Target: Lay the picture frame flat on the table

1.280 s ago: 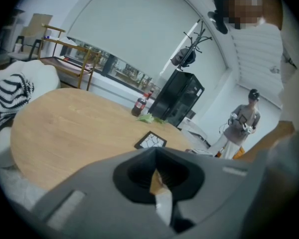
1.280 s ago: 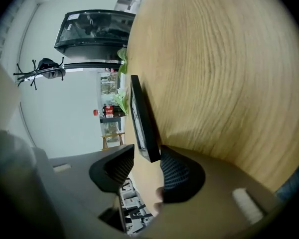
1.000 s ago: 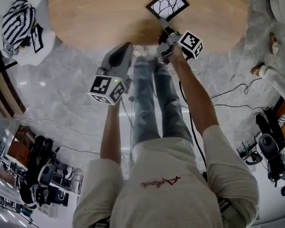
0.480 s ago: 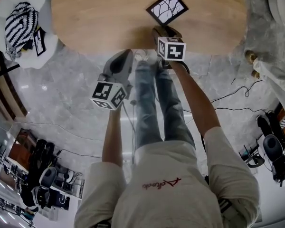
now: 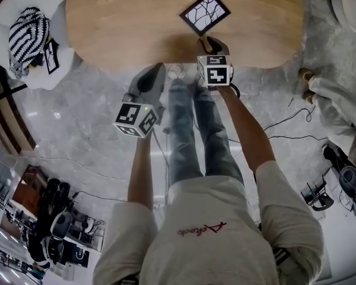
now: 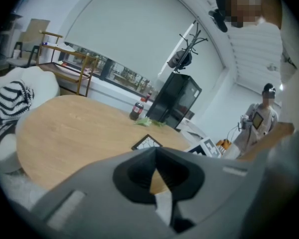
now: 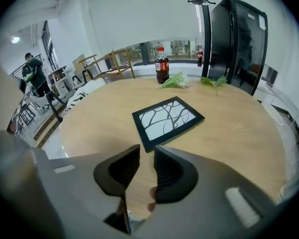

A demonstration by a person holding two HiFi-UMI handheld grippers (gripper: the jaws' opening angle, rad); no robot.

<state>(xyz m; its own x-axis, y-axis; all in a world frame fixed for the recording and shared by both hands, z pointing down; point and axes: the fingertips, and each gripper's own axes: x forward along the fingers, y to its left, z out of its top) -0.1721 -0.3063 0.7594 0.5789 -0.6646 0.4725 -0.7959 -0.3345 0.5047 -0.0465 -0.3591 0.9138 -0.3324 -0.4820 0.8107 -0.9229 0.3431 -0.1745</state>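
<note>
Right jaws: the right gripper (image 7: 147, 151) has just been closing; its pads stand a narrow gap apart with nothing between them, only bare wood showing through.
Left jaws: the left gripper (image 6: 155, 151) is clenched, tips meeting, empty.
Right gripper place: over the near edge of the table (image 7: 239, 128), tipped down towards it; in the head view the right gripper (image 5: 210, 44) is just short of the frame, not touching it.
Left gripper place: in the head view the left gripper (image 5: 152, 76) is held off the table's near edge, over the floor.
Picture frame: the picture frame (image 7: 168, 121) lies flat on the table, face up, just beyond the right jaws; black border, white picture with dark branching lines.
Far side: a cola bottle (image 7: 162, 65) stands upright, with green leaves (image 7: 175, 81) just to its right.
Far right: a black cabinet (image 7: 239, 39) behind the table.
</note>
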